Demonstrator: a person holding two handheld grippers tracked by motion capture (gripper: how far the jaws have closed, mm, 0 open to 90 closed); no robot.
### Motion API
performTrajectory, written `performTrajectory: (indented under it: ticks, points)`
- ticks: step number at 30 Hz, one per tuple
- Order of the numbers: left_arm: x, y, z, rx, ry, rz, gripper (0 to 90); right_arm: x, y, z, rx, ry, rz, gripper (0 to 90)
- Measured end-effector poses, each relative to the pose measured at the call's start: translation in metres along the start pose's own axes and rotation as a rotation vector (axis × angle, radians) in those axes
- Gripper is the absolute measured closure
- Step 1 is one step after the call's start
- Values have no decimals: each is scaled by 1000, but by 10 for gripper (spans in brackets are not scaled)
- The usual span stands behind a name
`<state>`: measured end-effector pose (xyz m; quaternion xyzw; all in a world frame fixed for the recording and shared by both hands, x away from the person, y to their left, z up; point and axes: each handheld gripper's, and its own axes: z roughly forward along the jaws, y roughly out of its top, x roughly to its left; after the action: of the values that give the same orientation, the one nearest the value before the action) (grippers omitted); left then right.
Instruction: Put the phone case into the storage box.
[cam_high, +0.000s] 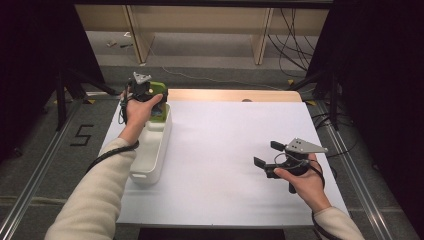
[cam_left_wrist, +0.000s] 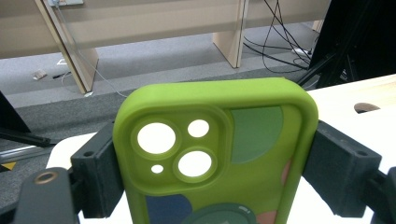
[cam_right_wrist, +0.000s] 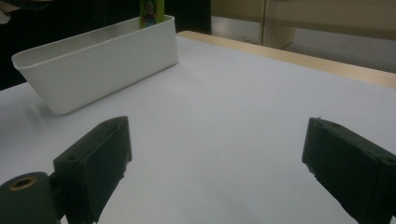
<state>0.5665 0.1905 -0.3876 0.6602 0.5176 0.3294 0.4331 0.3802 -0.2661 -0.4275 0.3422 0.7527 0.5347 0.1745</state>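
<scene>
The green phone case (cam_left_wrist: 217, 154) stands nearly upright, long axis running 6 to 12 o'clock in the left gripper view, camera cut-outs at the top and its patterned back facing that camera. In the high view the case (cam_high: 158, 90) is at about 10 o'clock on the counter, over the far end of the white bin (cam_high: 155, 150); whether its lower end touches the bin's inside cannot be told. The right gripper view shows a strip of the case (cam_right_wrist: 151, 13) rising past the bin's (cam_right_wrist: 93, 70) far rim.

The left claw (cam_left_wrist: 217, 168) is closed on the case's two long edges, one black jaw pressed against each side, so the jaws stand wide apart with the case filling the gap. The left hand (cam_high: 136, 111) wraps the gripper body from the near side, forearm in a cream sleeve running from 7 o'clock up toward the bin, wrist roughly straight, the grey plate on top.

The bin lies along the counter's (cam_high: 225, 150) left edge, long axis 6 to 12 o'clock, its near end well short of the front edge.

The right claw (cam_high: 270, 154) is at about 4 o'clock, well apart from the bin, jaws wide open with nothing between them, pointing toward 10 o'clock. In its own view the right claw (cam_right_wrist: 215, 163) hangs low over bare white counter. The right hand (cam_high: 300, 177) grips the body from behind, forearm entering from 5 o'clock.
</scene>
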Motion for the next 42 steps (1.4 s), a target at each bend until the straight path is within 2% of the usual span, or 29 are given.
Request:
performTrajectory:
  ticks: [42]
  points:
    - [-1,-3,14,36,14,14,158,0,0,0,2,5,1,93]
